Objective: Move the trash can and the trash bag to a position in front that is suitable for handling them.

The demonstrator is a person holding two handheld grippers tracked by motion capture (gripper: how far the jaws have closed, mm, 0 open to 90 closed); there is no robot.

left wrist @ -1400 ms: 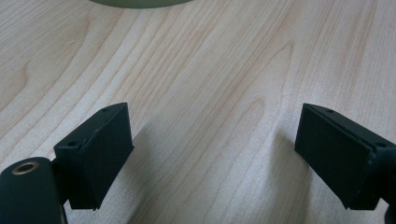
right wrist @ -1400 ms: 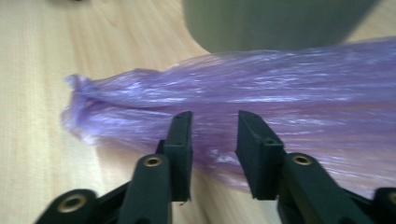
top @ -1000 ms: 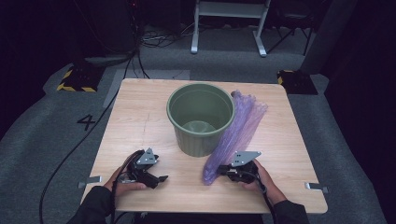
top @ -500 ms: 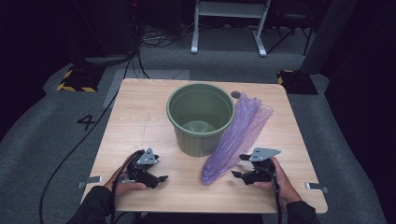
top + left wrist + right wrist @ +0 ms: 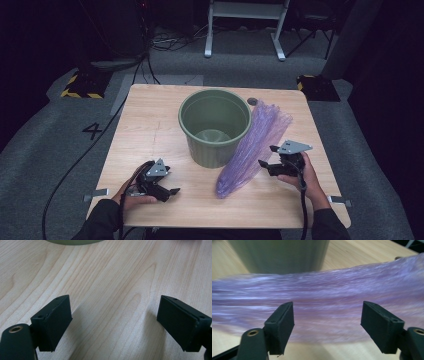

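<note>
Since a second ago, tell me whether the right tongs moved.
Yes. The right tongs have let go of the purple bag, jaws just opened, and pulled rightward away from the green bucket, toward the table's right edge.

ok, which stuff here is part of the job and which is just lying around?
In the job:
- purple plastic bag, lying against the bin
- green bin
- right gripper, open beside the bag, nothing between its fingers
- left gripper, open over bare table

Lying about:
- small dark round thing at the table's far edge
- cables on the floor
</note>
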